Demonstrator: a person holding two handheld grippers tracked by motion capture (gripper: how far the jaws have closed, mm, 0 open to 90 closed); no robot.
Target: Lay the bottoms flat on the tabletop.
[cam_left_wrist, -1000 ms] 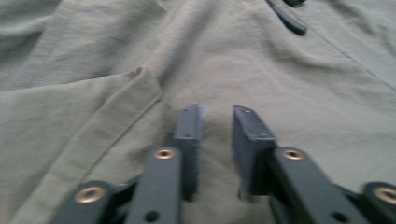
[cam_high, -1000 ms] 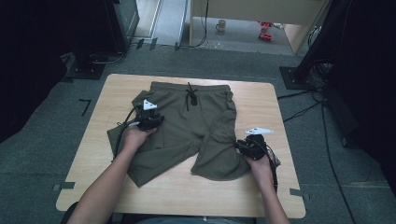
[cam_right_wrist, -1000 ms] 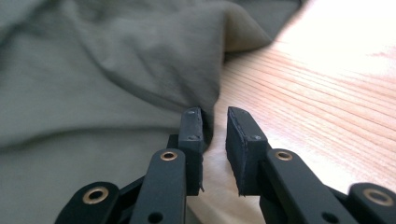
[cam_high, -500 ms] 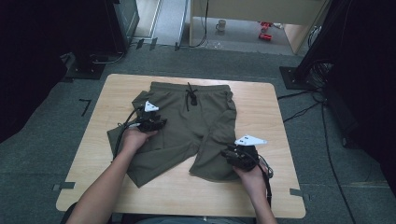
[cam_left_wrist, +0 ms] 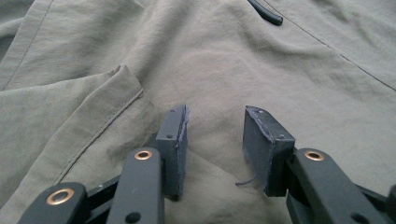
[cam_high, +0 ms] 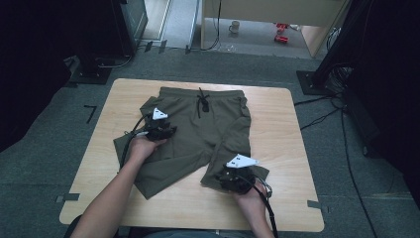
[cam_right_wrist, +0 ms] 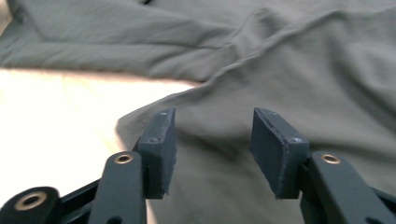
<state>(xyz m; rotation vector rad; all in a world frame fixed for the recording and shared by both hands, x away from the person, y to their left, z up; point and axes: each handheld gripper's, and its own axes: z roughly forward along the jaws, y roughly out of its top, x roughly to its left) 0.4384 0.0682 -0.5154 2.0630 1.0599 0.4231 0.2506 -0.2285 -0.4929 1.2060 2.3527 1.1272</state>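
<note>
Since a second ago the right gripper (cam_high: 229,179) has slid from the table's right edge inward and toward the near edge, onto the hem of the shorts' right leg, and its jaws have just been opening; in the right gripper view they stand apart over the olive cloth with nothing pinched between the pads (cam_right_wrist: 164,140), the hem's corner lying just beneath them beside bare wood; the left gripper (cam_high: 166,131) has kept its place on the left leg, its jaws opening a little early in that second and now parted, hovering over a fold of fabric that the pads (cam_left_wrist: 173,140) do not press

One pair of olive shorts (cam_high: 208,129) lies spread on one light wooden table (cam_high: 277,114), waistband toward the far edge, the two legs running toward the near edge; the left leg reaches toward the near left corner and the right leg ends close to the near edge, right of centre; one black drawstring (cam_high: 202,101) hangs from the middle of the waistband, and its tip (cam_left_wrist: 266,14) shows at the top of the left gripper view; two grippers are at work, one on each leg, each carrying one grey three-cornered plate; two forearms come in over the near edge
</note>
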